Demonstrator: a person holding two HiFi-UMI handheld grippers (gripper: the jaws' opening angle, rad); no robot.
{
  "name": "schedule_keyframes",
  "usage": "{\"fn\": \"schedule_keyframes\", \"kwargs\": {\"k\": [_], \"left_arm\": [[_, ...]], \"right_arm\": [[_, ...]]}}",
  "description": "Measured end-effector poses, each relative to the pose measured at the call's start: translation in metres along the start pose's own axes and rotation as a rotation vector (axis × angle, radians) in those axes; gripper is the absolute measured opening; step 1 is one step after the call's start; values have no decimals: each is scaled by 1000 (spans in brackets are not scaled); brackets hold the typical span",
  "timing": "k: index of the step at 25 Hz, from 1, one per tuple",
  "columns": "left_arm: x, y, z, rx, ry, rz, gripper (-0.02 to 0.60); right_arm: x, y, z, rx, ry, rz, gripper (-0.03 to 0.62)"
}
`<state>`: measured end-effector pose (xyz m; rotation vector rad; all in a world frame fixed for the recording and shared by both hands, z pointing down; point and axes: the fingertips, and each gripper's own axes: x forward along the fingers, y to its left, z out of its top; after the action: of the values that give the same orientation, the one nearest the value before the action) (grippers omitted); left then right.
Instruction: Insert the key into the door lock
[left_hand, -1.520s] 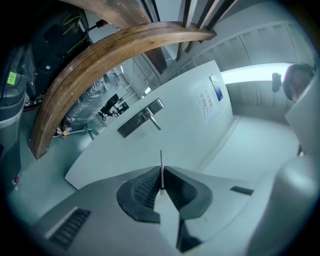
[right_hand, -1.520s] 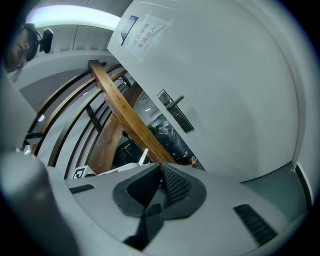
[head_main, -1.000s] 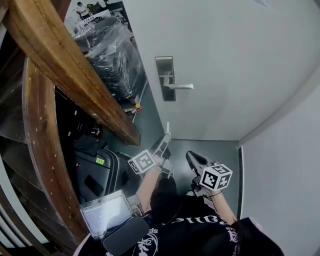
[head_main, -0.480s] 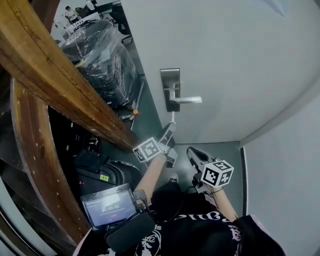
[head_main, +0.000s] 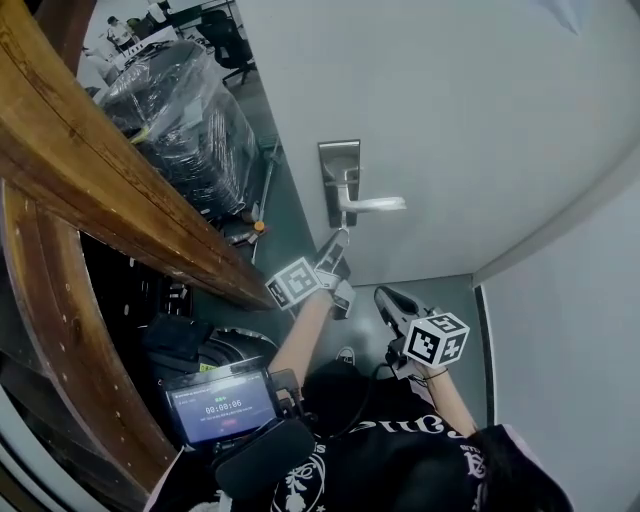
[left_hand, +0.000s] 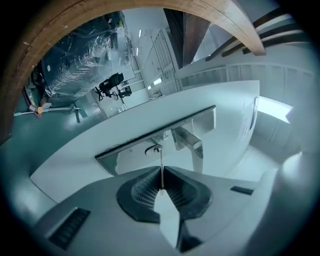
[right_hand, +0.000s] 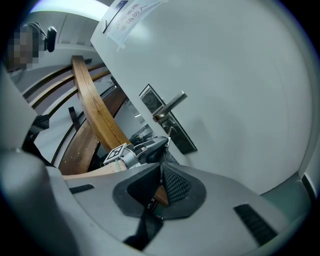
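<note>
A steel lock plate (head_main: 339, 183) with a lever handle (head_main: 376, 204) is set in the white door (head_main: 470, 110). My left gripper (head_main: 336, 248) is shut on a thin silver key (left_hand: 161, 167), held just under the plate. In the left gripper view the key's tip reaches the keyhole (left_hand: 154, 148) on the lock plate (left_hand: 131, 153), beside the handle (left_hand: 191, 143); whether it is inside I cannot tell. My right gripper (head_main: 390, 300) hangs lower right, shut with nothing held. In the right gripper view the left gripper (right_hand: 149, 147) points its key (right_hand: 169, 134) at the lock plate (right_hand: 176, 131).
A curved wooden handrail (head_main: 110, 165) runs along the left. Plastic-wrapped goods (head_main: 175, 105) stand behind it. A black case (head_main: 190, 345) lies on the floor, and a small screen device (head_main: 220, 408) is at the person's chest. A white wall (head_main: 560, 350) closes the right side.
My left gripper has risen with the key from beside the body up to the lock plate. The right gripper has stayed low and barely moved.
</note>
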<state>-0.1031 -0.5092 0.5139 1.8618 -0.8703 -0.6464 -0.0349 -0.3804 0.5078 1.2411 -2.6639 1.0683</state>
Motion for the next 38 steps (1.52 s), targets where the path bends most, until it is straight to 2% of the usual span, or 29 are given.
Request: {"fn": "schedule_keyframes", "kwargs": {"k": [7, 11, 15, 18, 24, 28, 34, 38], "left_arm": [[5, 3, 2, -37, 13, -14, 25], [3, 1, 5, -128, -19, -56, 25], [5, 1, 6, -129, 4, -67, 25], [7, -2, 4, -163, 12, -77, 25], [1, 1, 8, -223, -28, -92, 25], [2, 6, 7, -213, -16, -84, 25], [5, 7, 2, -238, -7, -78, 25], [5, -4, 9, -273, -35, -120, 25]], "right_arm": [[8, -1, -2, 16, -5, -20, 26], [12, 4, -5, 17, -1, -25, 26], [16, 7, -8, 14, 4, -26, 26], [18, 9, -11, 16, 7, -26, 26], [23, 11, -13, 15, 13, -23, 26], [25, 9, -14, 17, 18, -25, 26], [22, 4, -15, 26, 22, -38, 26], [19, 0, -14, 31, 22, -49, 26]]}}
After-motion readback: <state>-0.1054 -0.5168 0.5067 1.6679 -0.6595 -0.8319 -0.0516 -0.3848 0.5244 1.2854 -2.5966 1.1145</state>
